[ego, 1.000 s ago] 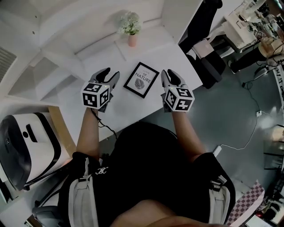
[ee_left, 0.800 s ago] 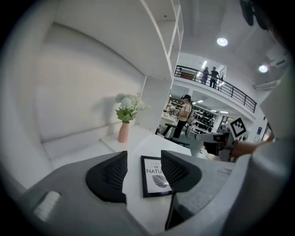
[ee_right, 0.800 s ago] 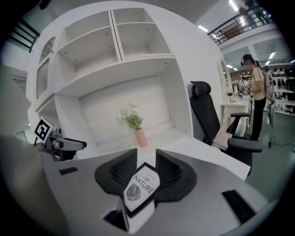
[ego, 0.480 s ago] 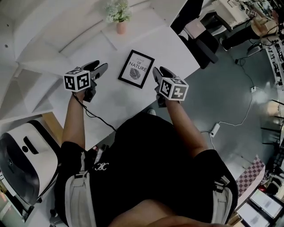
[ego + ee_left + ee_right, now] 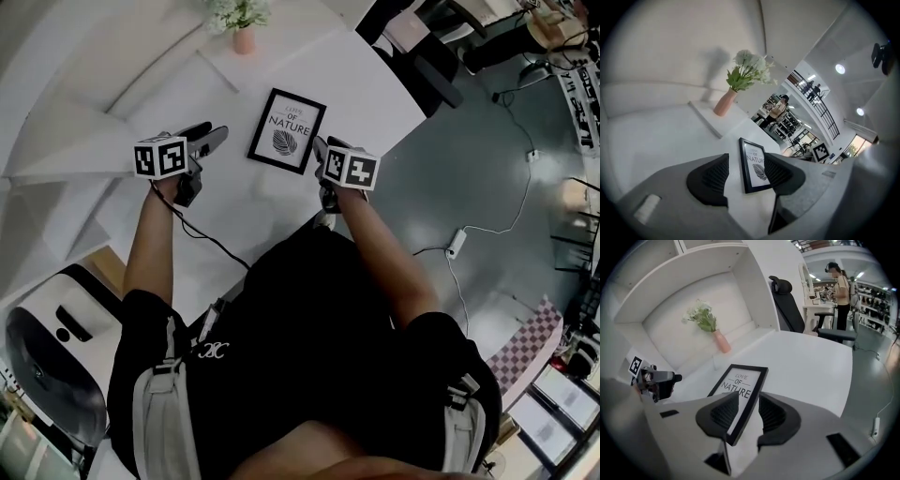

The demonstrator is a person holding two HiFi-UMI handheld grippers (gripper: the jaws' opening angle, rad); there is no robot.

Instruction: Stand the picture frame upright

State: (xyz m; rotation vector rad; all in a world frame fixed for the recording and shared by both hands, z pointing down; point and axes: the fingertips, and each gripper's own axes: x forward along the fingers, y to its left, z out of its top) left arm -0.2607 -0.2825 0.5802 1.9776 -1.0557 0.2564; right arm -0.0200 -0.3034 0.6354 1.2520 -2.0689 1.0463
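Note:
A black-framed picture frame (image 5: 287, 129) printed with "LOVE OF NATURE" lies flat on the white table (image 5: 234, 220). My left gripper (image 5: 212, 135) hovers to its left, a short gap away, jaws open and empty. In the left gripper view the frame (image 5: 754, 165) shows beyond the open left gripper (image 5: 746, 176). My right gripper (image 5: 321, 150) is at the frame's near right corner, also open. In the right gripper view the frame's (image 5: 738, 385) near corner shows between the pads of the right gripper (image 5: 749, 412); I cannot tell whether they touch it.
A pink vase of white flowers (image 5: 242, 34) stands on a low ledge behind the frame. The table's edge (image 5: 375, 131) runs close to my right gripper, with a black office chair (image 5: 785, 303) beyond it. A white appliance (image 5: 47, 366) sits at the lower left.
Both grippers have moved in towards the frame; the right one now sits at its near right corner. The frame has stayed flat.

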